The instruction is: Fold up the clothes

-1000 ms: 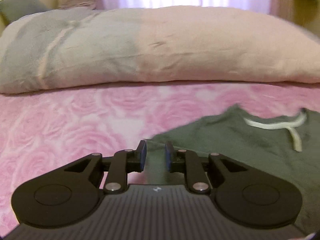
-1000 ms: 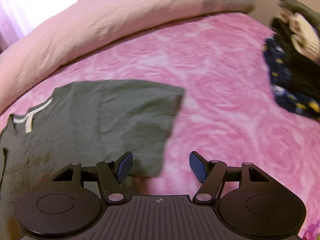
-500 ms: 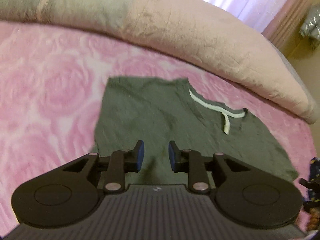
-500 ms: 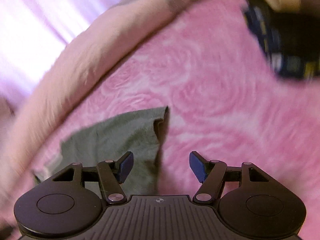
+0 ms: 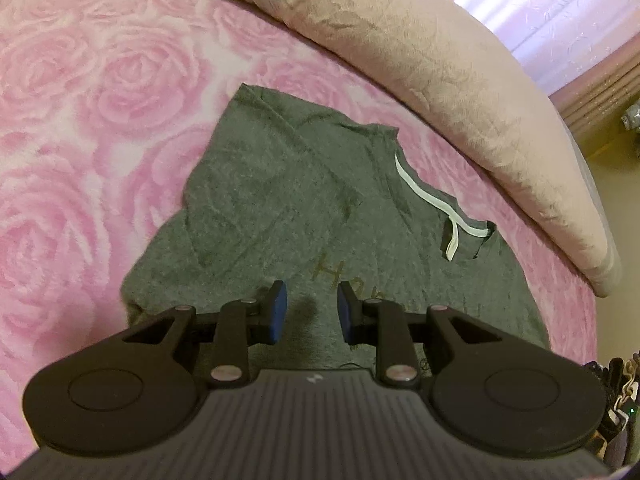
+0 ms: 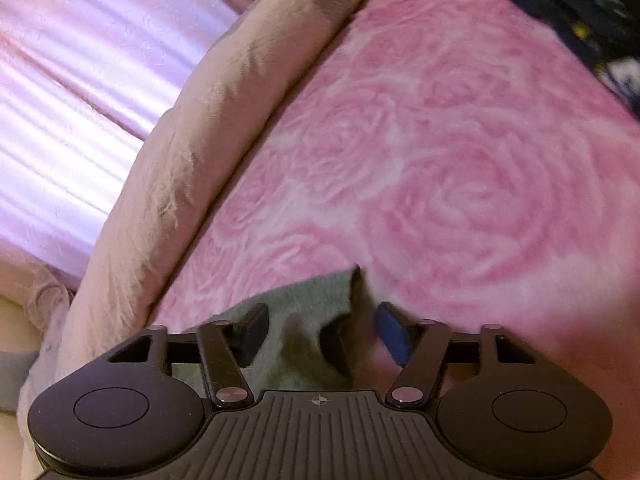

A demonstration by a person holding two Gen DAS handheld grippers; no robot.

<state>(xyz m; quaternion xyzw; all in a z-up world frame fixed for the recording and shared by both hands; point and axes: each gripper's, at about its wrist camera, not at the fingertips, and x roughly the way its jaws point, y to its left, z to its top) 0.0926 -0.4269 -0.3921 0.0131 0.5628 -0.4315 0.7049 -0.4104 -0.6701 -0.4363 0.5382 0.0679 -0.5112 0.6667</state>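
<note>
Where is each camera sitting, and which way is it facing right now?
Left wrist: on the left gripper, looking down over the green T-shirt on the pink rose blanket; only its open fingers show.
Right wrist: on the right gripper, low over a T-shirt edge; only its open fingers show.
Shared: T-shirt, blanket, rolled duvet.

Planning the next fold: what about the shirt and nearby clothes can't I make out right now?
- Shirt lower half: left wrist view, hidden behind the left gripper.
- Shirt lettering: partly blocked by the fingers.
- Most of the shirt: right wrist view, cut off behind the right gripper, blurred.
- Dark clothes: cropped at the edge.
</note>
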